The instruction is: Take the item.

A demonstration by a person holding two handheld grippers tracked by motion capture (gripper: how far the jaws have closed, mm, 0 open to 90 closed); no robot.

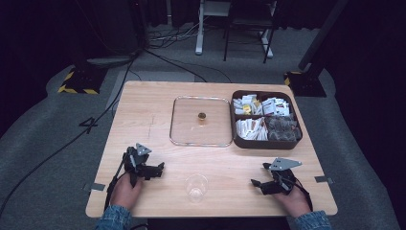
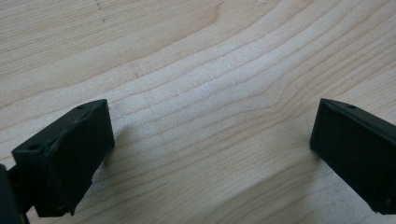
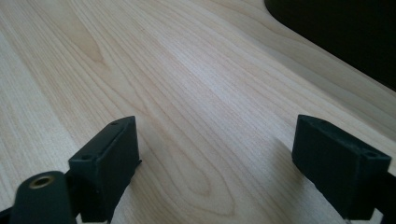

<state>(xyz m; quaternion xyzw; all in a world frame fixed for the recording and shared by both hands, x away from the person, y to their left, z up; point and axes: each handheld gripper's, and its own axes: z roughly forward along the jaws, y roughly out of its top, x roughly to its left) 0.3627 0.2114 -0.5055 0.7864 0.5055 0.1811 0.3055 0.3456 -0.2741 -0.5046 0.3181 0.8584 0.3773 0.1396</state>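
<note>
While both hands rest near the front edge, the wooden counter (image 1: 143, 120) carries a clear square lid (image 1: 201, 121) at its middle, a small gold knob (image 1: 202, 116) on top. Touching the lid's right side, a dark divided box (image 1: 266, 142) of packets sits toward the far right corner. Left hand-held gripper (image 1: 160, 167) and right hand-held gripper (image 1: 257, 183): jaws wide apart, holding nothing. Between them, near the front edge, stands a clear cup (image 1: 197, 187).
</note>
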